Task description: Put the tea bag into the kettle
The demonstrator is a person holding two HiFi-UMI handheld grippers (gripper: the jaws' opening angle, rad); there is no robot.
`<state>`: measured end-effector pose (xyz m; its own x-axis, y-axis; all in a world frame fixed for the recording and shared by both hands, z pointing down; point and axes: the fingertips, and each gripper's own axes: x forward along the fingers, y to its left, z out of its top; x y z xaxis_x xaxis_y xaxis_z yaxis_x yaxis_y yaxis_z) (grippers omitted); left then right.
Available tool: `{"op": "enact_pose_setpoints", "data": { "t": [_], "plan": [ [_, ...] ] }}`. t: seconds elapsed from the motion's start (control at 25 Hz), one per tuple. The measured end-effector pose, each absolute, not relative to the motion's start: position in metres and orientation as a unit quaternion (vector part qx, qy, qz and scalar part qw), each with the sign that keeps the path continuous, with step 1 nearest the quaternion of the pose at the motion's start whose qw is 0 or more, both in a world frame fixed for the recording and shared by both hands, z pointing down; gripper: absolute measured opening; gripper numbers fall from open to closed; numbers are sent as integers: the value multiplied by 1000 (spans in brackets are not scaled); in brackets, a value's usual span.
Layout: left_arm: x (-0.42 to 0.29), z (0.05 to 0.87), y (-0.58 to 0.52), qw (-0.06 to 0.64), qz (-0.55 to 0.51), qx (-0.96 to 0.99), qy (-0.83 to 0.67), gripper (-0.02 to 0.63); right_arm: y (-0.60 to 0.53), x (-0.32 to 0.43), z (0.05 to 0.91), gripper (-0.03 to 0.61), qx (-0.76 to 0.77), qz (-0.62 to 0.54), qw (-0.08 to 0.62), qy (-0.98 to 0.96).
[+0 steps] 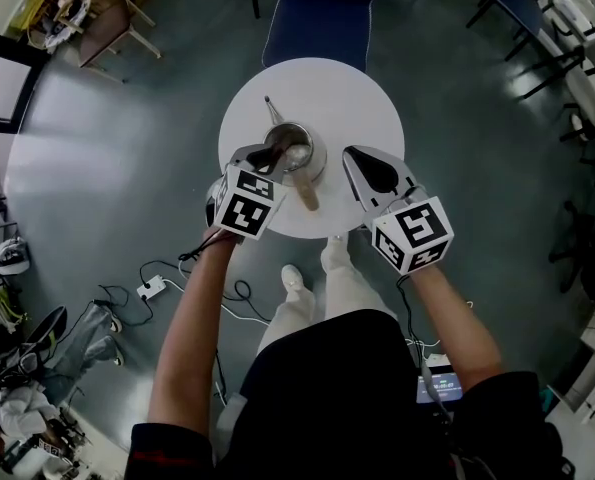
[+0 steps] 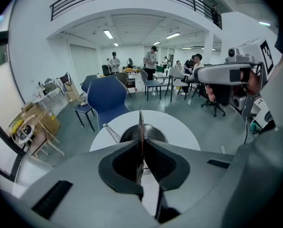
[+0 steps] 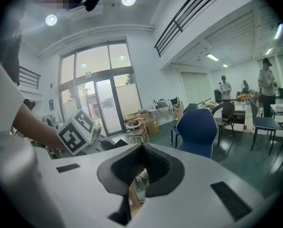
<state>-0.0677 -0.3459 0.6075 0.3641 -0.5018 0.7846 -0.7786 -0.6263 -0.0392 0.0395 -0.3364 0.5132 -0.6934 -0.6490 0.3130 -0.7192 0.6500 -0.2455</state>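
A steel kettle (image 1: 299,153) stands open-topped in the middle of the round white table (image 1: 352,98), its wooden handle (image 1: 305,194) pointing toward me. My left gripper (image 1: 266,156) hovers over the kettle's left rim, tilted down. In the left gripper view its jaws (image 2: 140,142) are shut on a thin tea bag (image 2: 140,123), seen edge-on, above the kettle's mouth (image 2: 154,132). My right gripper (image 1: 369,171) is over the table to the right of the kettle, apart from it. Its jaws (image 3: 142,147) are shut and hold nothing; part of the kettle (image 3: 140,182) shows below them.
A blue chair (image 1: 322,18) stands just beyond the table. Cables and a power strip (image 1: 150,289) lie on the floor at my left. More chairs (image 1: 577,58) and desks stand at the right; several people are far off in the room.
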Motion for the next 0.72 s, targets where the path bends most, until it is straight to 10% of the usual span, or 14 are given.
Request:
{"op": "enact_pose_setpoints", "data": {
  "t": [0.72],
  "plan": [
    [-64, 631, -353, 149, 461, 800, -354, 40, -344, 55, 534, 18, 390, 198, 108, -893]
  ]
}}
